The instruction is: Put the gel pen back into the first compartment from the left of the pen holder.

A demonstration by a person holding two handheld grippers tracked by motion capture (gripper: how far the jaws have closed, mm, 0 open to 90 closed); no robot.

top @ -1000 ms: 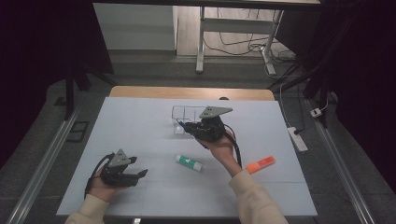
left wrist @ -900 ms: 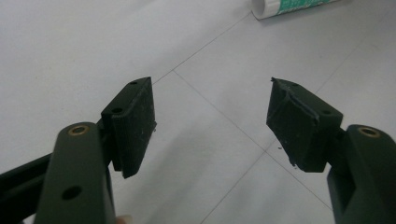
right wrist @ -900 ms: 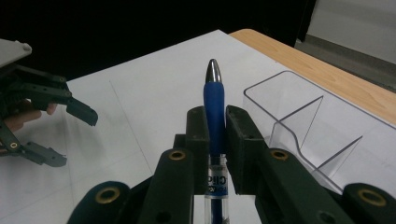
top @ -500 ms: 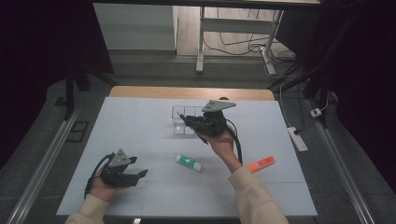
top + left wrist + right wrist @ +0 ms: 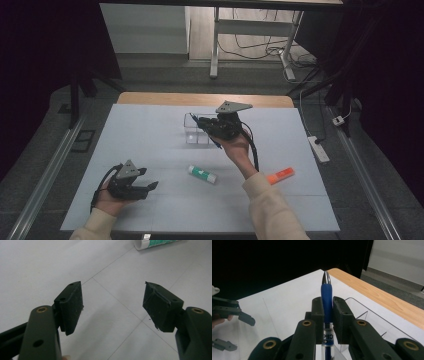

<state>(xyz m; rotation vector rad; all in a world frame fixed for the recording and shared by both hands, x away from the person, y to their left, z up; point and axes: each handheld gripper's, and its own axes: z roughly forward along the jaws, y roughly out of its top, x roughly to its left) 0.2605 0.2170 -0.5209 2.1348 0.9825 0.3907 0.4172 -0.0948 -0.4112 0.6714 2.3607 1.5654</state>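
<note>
- The left gripper [image 5: 150,185] rests low on the white table [image 5: 150,135], at the near left corner, in the person's left hand [image 5: 107,200]. Its two jaws stand wide apart and nothing is between them; in the left gripper view [image 5: 113,305] there is bare table surface in the gap.
- The glue stick [image 5: 202,174], white with a green label, lies flat on the table, a little right of the left gripper and apart from it. One end of it shows at the top edge of the left gripper view [image 5: 156,243].
- The clear plastic box [image 5: 196,131] stands near the middle of the table, toward the far side.
- The right gripper [image 5: 200,122] is held up just above the clear box, in the person's right hand [image 5: 235,147]. Its jaws are closed tight on a blue pen [image 5: 326,296], which is gripped across its barrel. In the right gripper view [image 5: 328,320] the silver tip points away from the gripper.
- The orange marker [image 5: 280,175] lies on the table at the right, near the person's right sleeve [image 5: 270,205].
</note>
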